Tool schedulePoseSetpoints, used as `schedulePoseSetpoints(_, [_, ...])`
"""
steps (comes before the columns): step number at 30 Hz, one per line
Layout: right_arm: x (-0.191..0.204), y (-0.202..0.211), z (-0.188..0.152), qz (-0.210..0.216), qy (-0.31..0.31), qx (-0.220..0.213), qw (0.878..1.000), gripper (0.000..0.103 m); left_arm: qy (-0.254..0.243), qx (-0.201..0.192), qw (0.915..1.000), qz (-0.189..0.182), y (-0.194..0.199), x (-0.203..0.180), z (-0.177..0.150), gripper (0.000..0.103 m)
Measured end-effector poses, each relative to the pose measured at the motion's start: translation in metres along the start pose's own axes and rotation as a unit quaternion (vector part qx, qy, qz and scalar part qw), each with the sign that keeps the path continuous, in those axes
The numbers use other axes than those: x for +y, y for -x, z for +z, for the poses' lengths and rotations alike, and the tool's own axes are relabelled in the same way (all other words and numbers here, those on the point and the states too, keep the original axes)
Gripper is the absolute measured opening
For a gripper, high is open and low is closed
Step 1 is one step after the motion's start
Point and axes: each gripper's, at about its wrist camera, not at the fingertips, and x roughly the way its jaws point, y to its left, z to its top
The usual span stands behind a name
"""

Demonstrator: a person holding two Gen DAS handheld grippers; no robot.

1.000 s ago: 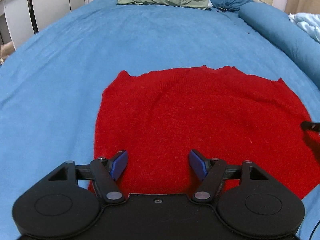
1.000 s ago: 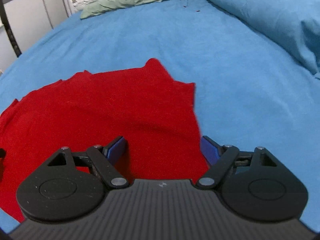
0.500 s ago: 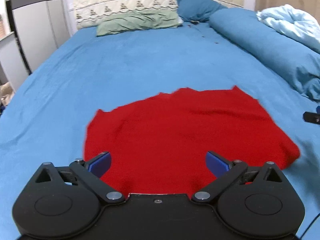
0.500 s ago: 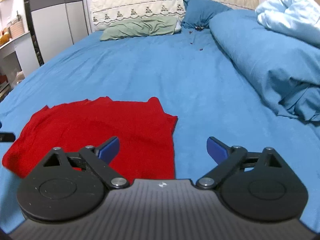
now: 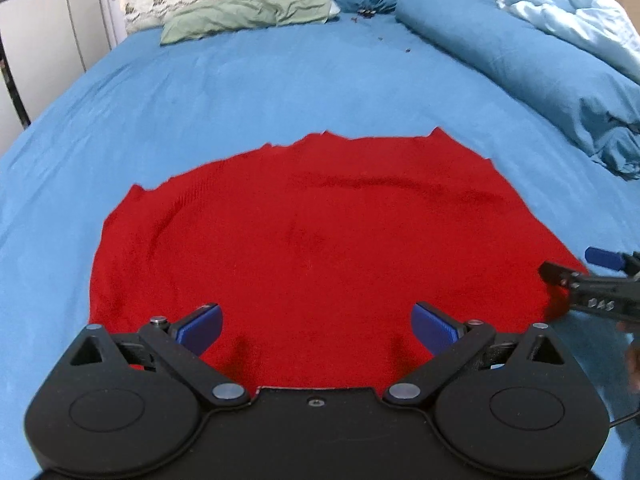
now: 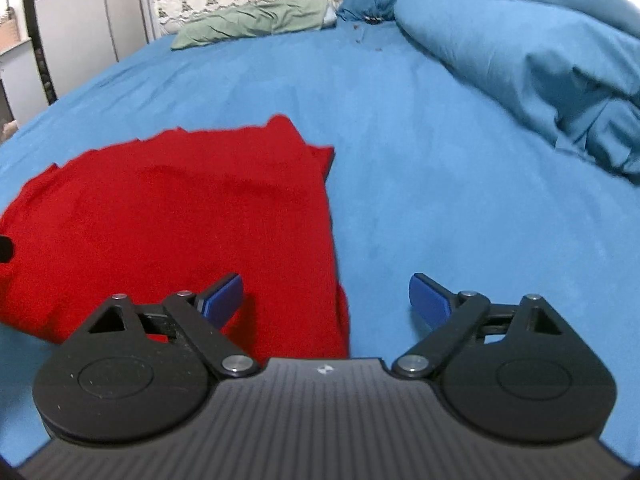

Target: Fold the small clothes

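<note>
Clothes here means one red top, and it lies flat on the big blue bed, near the front edge. The bed gives lots of room, so it looks like a good place to fold. A rolled blue blanket sits off to the right side, well apart from the top, and a green pillow rests far away by the headboard. The top looks already folded over, with a bumpy far edge and a straight right edge. The left claw hangs over the near edge of the top, wide open, holding nothing. The right claw is wide open too, and the top's right edge runs between its fingers, but neither pad presses on it. Both probably stay open so they are ready to pinch the cloth for one more fold.
</note>
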Motion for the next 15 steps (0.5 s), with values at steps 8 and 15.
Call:
schedulePoseSetpoints(8, [0.017, -0.022, -0.021, -0.008, 0.037, -0.021, 0.999, 0.091, 0.005, 0.003, 1.0, -0.004, -0.014, -0.002, -0.002, 0.102])
schedulePoseSetpoints(15, [0.016, -0.02, -0.016, 0.038, 0.054, -0.009, 0.998, 0.056, 0.011, 0.005, 0.9999, 0.003, -0.022, 0.006, -0.004, 0.102])
